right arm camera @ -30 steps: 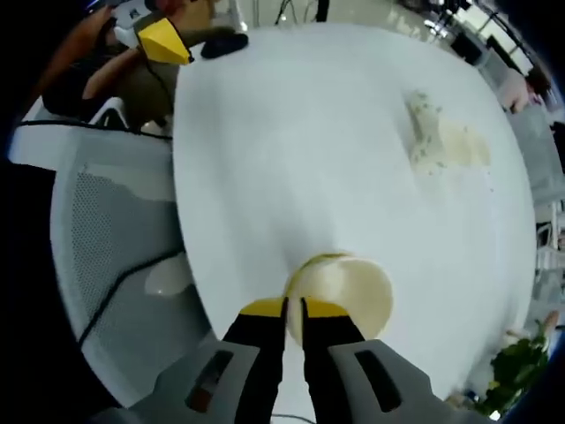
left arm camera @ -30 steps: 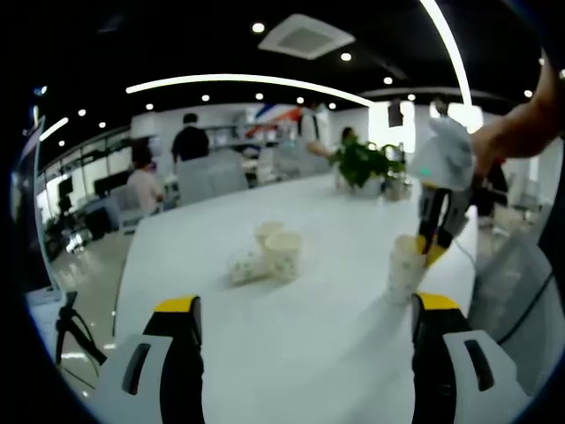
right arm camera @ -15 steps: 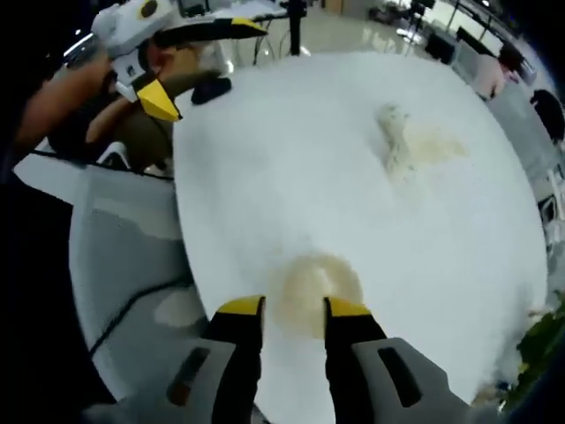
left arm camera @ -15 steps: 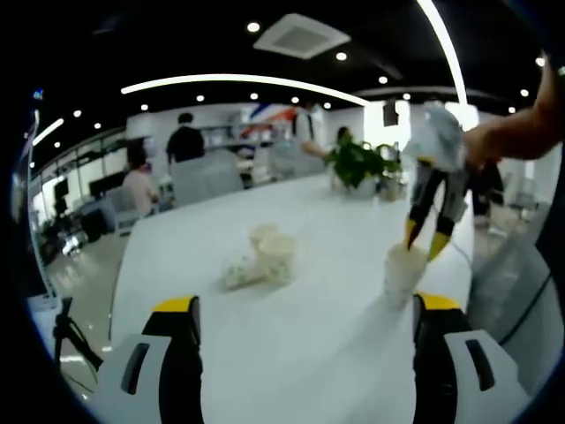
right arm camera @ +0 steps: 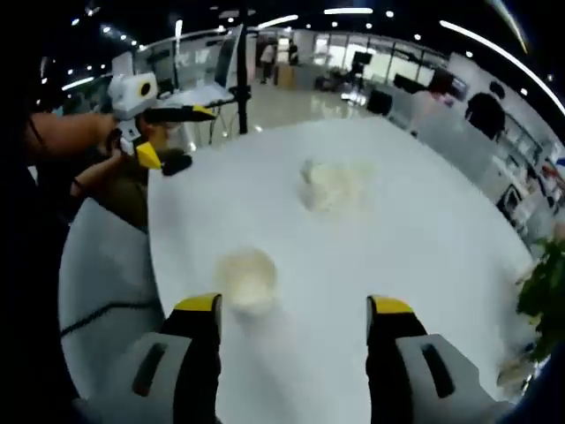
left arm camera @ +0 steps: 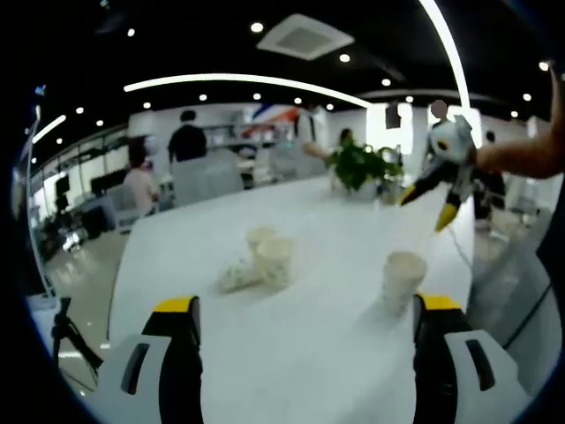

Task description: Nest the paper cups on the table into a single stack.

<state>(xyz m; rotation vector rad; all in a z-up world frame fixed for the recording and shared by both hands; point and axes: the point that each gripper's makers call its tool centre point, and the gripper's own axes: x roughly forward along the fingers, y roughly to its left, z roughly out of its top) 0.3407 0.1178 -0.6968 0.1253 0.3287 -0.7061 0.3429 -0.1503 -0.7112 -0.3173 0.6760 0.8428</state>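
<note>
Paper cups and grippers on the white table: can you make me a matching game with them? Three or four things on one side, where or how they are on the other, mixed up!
Things:
1. lone paper cup
2. cluster of cups
3. right gripper
4. potted plant

States:
A. at the table's far end
B. open, raised above the table
C. standing upright alone
D. grouped mid-table, one lying on its side

Pairs: 1-C, 2-D, 3-B, 4-A

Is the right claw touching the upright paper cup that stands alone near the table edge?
Apart. In the left gripper view the right claw hangs open in the air above the lone cup, with clear background between them.
</note>
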